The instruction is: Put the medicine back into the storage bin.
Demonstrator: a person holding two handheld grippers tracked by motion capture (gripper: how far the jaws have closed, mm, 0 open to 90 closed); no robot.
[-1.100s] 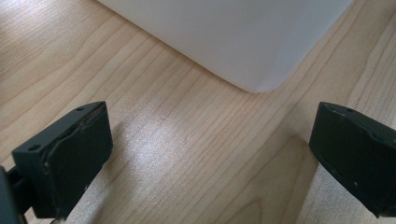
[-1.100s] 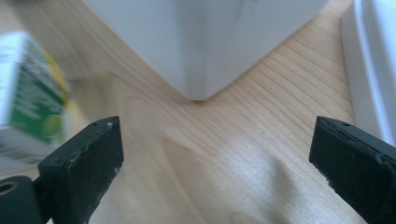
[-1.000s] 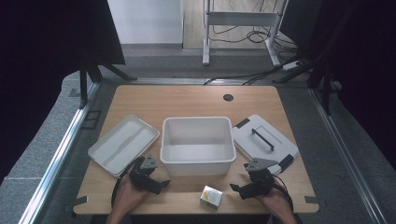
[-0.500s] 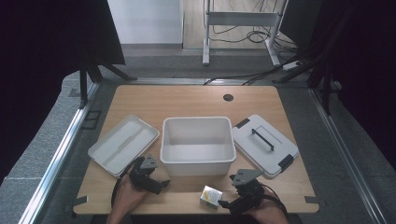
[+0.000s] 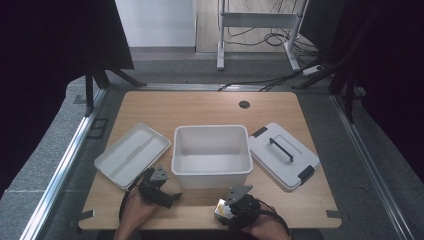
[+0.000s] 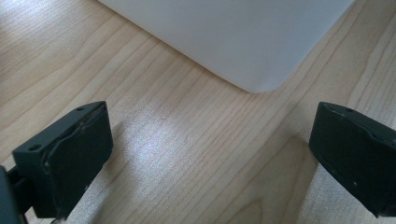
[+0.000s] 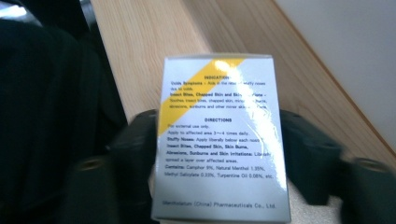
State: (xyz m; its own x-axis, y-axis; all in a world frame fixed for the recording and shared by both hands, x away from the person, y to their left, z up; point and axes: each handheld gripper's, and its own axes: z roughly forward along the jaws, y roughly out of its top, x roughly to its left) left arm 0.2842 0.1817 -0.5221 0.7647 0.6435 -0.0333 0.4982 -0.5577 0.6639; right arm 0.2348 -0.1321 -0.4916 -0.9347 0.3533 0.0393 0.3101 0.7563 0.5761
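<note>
A small white box with a yellow stripe and printed directions (image 7: 219, 140) sits at the table's front edge, also visible from above (image 5: 220, 210). My right gripper (image 5: 224, 213) has just been closing its jaws, and the black pads (image 7: 135, 149) now press on both sides of the box. The left gripper (image 5: 170, 196) rests on the wood, open, with bare table between its fingers (image 6: 70, 158). It points at the front left corner of the white bin (image 6: 233, 37), a little short of it.
The empty white bin (image 5: 210, 131) stands mid-table. A shallow white tray (image 5: 132, 154) lies to its left, and a white lid with a black handle (image 5: 283, 155) to its right. The wooden table (image 5: 200, 107) has a cable hole (image 5: 244, 104) at the back.
My right gripper slid left along the front edge to the small box, and its jaws closed onto it. The left gripper stayed where it was.
</note>
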